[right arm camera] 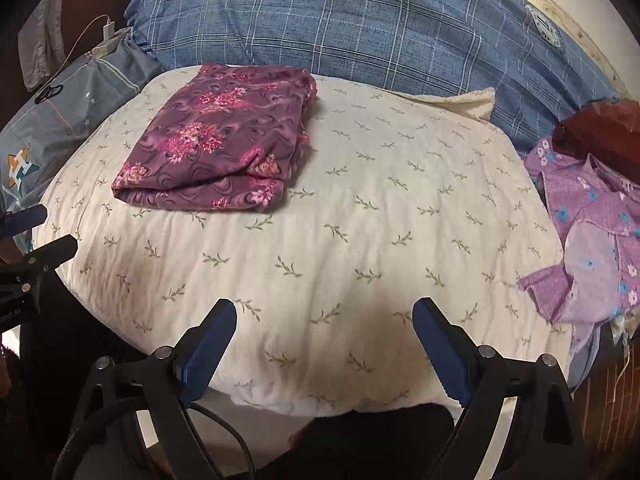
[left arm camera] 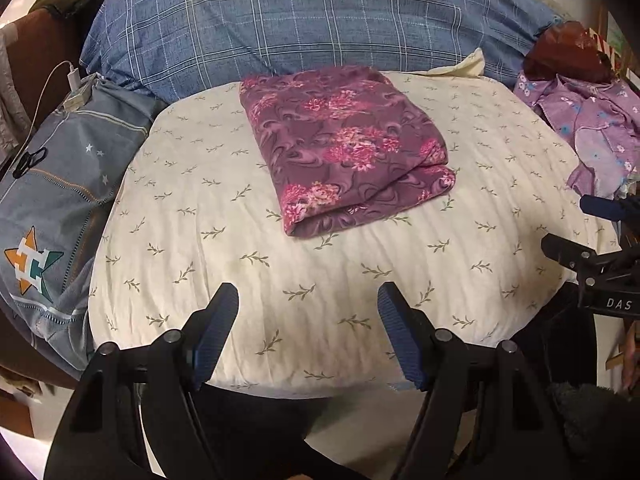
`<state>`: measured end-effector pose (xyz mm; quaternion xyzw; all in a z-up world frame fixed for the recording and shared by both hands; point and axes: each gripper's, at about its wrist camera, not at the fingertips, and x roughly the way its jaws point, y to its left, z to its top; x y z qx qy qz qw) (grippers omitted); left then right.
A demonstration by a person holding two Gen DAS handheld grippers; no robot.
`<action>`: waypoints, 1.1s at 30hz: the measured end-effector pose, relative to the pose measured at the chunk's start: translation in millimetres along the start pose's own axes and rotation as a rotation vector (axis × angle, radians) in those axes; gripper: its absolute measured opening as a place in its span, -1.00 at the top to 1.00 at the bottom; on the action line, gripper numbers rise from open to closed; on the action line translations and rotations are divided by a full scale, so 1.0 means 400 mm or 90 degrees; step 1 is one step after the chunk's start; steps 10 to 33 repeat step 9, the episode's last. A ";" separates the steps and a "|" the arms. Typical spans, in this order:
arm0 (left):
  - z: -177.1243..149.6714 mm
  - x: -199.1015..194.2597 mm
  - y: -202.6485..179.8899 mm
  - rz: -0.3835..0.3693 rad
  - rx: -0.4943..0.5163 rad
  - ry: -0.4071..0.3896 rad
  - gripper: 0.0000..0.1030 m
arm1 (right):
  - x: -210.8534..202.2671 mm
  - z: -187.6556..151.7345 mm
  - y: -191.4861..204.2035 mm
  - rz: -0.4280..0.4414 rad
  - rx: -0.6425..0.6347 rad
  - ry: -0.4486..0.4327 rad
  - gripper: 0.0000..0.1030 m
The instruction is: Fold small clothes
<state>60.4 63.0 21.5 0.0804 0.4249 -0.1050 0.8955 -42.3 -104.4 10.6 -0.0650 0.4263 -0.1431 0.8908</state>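
Both grippers are hanging at the near edge of the cream leaf-print pillow (left arm camera: 320, 272), and neither has anything in it. My left gripper (left arm camera: 308, 332) has its fingers spread wide with only bare pillow showing between them. Same story on the right gripper (right arm camera: 324, 344): fingers released, nothing between the blue pads.

Looking ahead from the left wrist view, the maroon floral garment (left arm camera: 344, 148) sits at about twelve o'clock of me, well apart from my fingers, lying on the pillow toward its far side. It's folded into a tidy rectangle, layered edges showing at its near end, top face flat. From the right wrist view the same bundle (right arm camera: 224, 140) lies off at about eleven o'clock. I'd call that piece done.

What's left, by my reading, is the lilac flowered garment (right arm camera: 592, 232), out at two o'clock of the right gripper. It's crumpled at the right edge of the pillow, partly draped off it, no fold in it at all. Behind it sits something dark red (right arm camera: 600, 132); at this edge of the lens I can't tell whether that's clothing or a bag.

So I'd put it at one item finished, at least one to go. The blue plaid bedding (left arm camera: 304, 28) at the far side and the grey-blue star-logo pillow (left arm camera: 52, 208) at nine o'clock look like bed linen, not my work.
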 end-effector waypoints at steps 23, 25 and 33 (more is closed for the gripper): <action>0.025 -0.033 -0.004 -0.008 -0.010 -0.038 -0.55 | -0.015 -0.003 -0.012 0.001 0.017 -0.005 -0.76; 0.025 -0.033 -0.004 -0.008 -0.010 -0.038 -0.55 | -0.015 -0.003 -0.012 0.001 0.017 -0.005 -0.76; 0.025 -0.033 -0.004 -0.008 -0.010 -0.038 -0.55 | -0.015 -0.003 -0.012 0.001 0.017 -0.005 -0.76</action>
